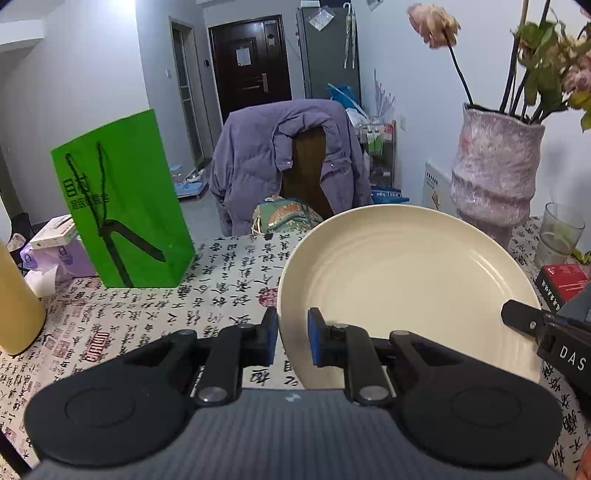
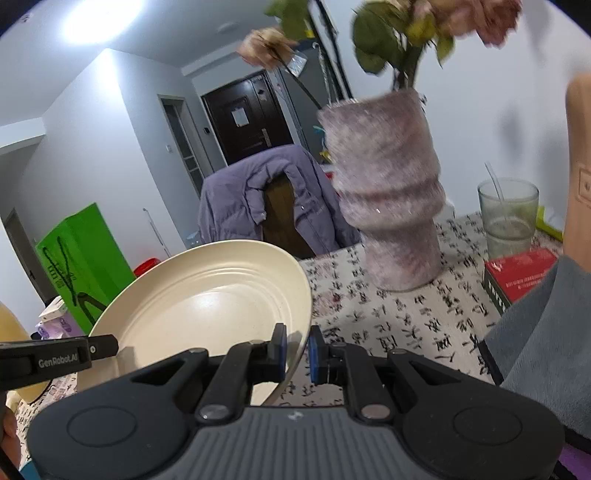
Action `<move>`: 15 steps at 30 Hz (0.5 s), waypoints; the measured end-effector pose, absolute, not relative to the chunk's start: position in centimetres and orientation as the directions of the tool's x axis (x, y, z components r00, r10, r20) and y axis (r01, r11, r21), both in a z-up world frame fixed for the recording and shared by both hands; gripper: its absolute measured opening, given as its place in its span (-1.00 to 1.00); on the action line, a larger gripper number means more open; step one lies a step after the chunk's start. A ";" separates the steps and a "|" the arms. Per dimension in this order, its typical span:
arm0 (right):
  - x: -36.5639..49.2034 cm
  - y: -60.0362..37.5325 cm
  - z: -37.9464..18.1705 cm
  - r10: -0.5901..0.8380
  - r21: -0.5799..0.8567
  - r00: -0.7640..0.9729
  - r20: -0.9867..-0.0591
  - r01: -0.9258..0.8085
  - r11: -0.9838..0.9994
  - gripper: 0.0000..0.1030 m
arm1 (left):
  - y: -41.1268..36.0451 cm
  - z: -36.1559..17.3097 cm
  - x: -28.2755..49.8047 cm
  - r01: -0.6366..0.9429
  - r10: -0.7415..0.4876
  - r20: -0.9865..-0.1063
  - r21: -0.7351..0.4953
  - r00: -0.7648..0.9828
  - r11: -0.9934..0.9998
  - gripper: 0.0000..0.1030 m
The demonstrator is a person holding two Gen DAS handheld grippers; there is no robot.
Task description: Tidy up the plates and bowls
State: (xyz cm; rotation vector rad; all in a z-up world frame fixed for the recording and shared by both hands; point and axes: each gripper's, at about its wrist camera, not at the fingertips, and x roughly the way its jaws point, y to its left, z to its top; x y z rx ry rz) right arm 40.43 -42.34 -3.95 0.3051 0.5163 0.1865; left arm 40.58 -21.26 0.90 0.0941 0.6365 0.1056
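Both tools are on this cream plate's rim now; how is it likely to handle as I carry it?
The plate looks rigid: it holds its shape, tilted, pinched only at the rim by the left tool and right tool. Its glossy surface may slip between the pads. It is probably breakable, so keep clear of the vase.

Flowers (image 2: 424, 22) blurred and cut off by the top edge in the right wrist view. Plate (image 1: 406, 280) hiding the vase (image 1: 495, 170) base. Green bag (image 1: 122, 206) lettering too small to read.
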 end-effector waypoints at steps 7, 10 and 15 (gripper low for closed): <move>38.9 -40.7 -2.5 0.261 0.314 0.868 -0.423 -0.129 0.941 -0.77 | -19.4 2.0 38.8 -0.072 0.116 -0.558 0.100 0.822 0.992 -0.66; 38.3 -40.0 -2.0 0.255 0.300 0.874 -0.415 -0.133 0.945 -0.77 | -18.7 2.2 38.0 -0.067 0.107 -0.550 0.093 0.828 0.993 -0.66; 37.0 -38.5 -1.2 0.237 0.256 0.891 -0.388 -0.142 0.956 -0.77 | -17.0 2.5 37.1 -0.057 0.080 -0.552 0.059 0.830 0.997 -0.66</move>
